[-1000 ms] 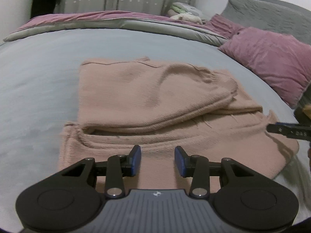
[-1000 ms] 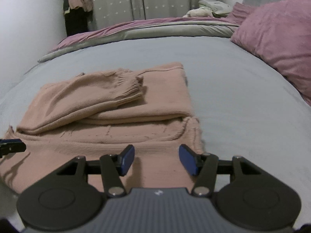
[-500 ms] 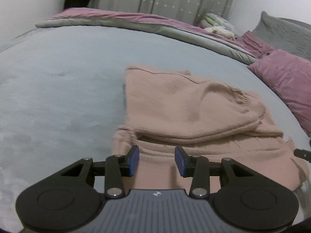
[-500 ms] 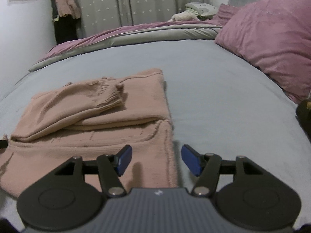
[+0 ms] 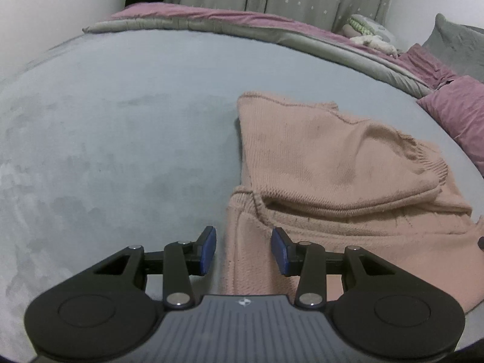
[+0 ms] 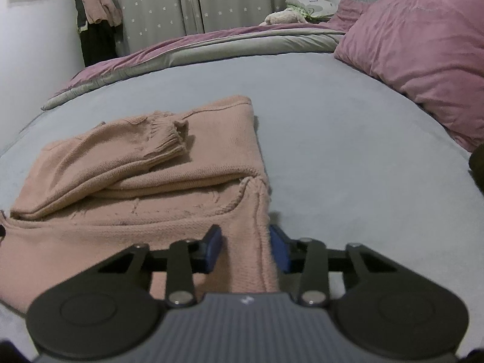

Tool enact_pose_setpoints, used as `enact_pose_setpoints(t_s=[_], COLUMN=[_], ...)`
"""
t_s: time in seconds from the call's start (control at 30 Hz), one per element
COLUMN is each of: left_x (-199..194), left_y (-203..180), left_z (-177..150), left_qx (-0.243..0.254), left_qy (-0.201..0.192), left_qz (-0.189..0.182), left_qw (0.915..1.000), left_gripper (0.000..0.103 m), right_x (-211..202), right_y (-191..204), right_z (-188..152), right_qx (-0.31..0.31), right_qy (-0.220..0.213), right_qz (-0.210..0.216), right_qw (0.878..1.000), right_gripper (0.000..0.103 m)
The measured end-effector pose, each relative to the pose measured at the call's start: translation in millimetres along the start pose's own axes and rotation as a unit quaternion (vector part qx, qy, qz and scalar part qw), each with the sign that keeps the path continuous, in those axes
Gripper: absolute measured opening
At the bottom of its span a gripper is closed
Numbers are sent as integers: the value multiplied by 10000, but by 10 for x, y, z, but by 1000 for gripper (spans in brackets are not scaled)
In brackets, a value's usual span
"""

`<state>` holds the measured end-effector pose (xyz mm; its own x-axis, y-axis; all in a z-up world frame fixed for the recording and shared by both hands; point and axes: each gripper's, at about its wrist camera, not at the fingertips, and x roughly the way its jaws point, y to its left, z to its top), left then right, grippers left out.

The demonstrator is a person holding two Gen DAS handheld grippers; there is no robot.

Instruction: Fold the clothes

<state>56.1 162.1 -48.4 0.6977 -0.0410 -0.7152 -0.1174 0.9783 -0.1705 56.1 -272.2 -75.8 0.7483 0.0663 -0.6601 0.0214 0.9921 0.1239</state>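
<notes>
Left claw (image 5: 243,249) held wide, blue pads either side of near left edge of pink knitted sweater (image 5: 338,175). Right claw (image 6: 245,246) held wide too, sweater's right edge (image 6: 260,242) bunched between pads. Sweater laid half-folded on grey-blue bed sheet (image 6: 348,139), sleeve on top.

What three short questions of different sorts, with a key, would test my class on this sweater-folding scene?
1. True or false: the left claw is clamped on the sweater.
2. Multiple choice: in the right wrist view, the sweater's right side edge runs (A) between the right claw's two fingers, (B) well clear of them, (C) under the pink pillow.
3. Fill in: the sleeve's ribbed cuff lies ___ the folded body.

Key: 1 false, since both claws are open, each straddling a side edge near a front corner; 2 A; 3 on top of.
</notes>
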Motion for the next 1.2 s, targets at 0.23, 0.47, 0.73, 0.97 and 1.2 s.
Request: enact_pose_setpoints(t_s=[0.23,0.47,0.73,0.97,1.2], left_x=[-133,-353,-541,-367,-63], left_y=[-73,-41,2,40,88], left_z=[-26,52,188,412,644], left_qx=[-168,-376,-625,-682,-735], left_qy=[-405,-1107,-1854,-2162,-2336], left_qz=[-97,-292,-458,-458,-422], left_qw=[9990,9927,9796,9729,9686], left_gripper=[12,12,12,12,12], right_x=[-77,-406,-444,-268,122], right_y=[55,220,296,287,304], right_z=[-46,-4,231,548,796], right_qx=[-46,-362,-249,-69,-45], right_qy=[-483,-1479,-2008,-2199,-2254], right_qz=[-80,-169,-225,-196,-303], right_qw=[9988,9882,9791,9753,9738], right_gripper=[17,16,16,16,16])
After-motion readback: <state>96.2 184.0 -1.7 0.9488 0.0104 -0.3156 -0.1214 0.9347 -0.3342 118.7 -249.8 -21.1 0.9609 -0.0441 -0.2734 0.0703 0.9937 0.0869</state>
